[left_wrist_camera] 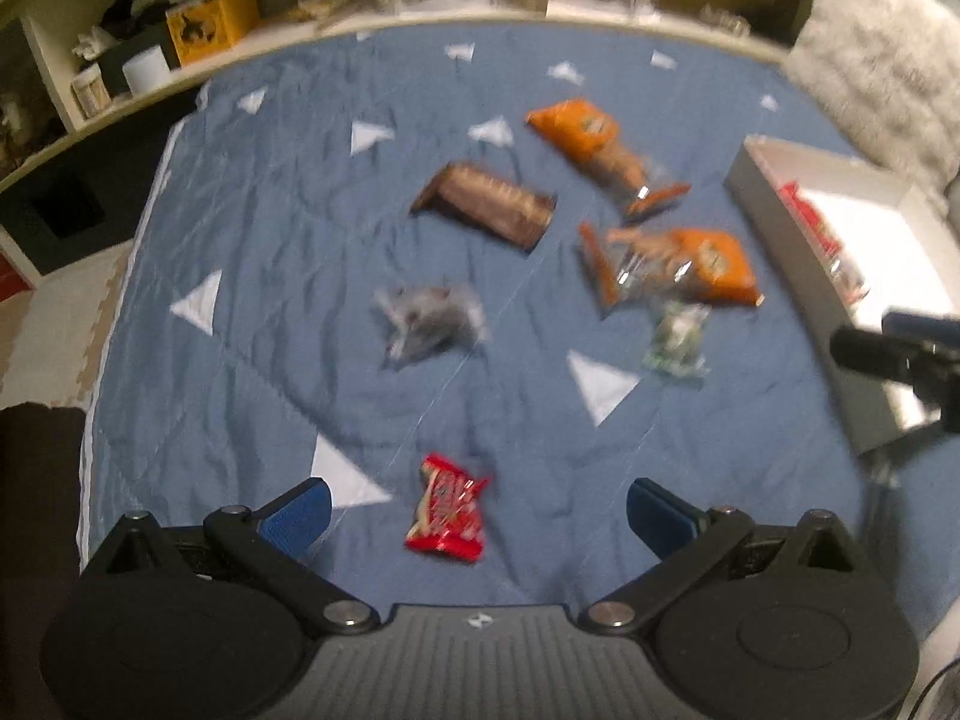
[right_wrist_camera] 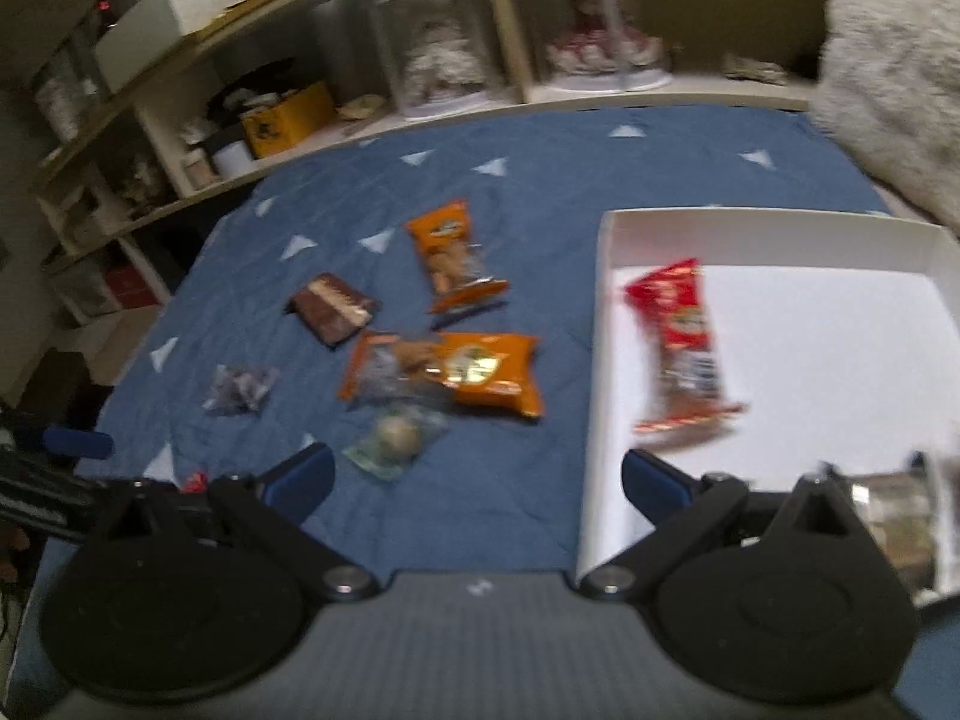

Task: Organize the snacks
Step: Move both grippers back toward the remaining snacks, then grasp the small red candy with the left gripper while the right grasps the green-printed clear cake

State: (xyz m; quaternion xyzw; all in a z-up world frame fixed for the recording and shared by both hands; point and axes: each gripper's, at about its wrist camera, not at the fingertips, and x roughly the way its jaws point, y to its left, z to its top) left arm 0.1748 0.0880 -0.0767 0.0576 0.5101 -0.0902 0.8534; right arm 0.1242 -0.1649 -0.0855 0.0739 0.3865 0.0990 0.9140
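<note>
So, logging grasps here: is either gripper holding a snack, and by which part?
Nothing is held. The left gripper and right gripper are both open and empty.

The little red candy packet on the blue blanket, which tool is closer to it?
Left. The left tool hovers open right over the small red candy packet, which lies between its fingers. The right tool is off by the white box, the packet barely peeking at its left.

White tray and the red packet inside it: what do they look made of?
The white tray looks like matte cardboard or thin board: flat upright walls, sharp folded corners, no shine. The red packet looks like glossy plastic film: bright highlights, crimped ends, a clear part showing the contents. Blur leaves both uncertain.
</note>
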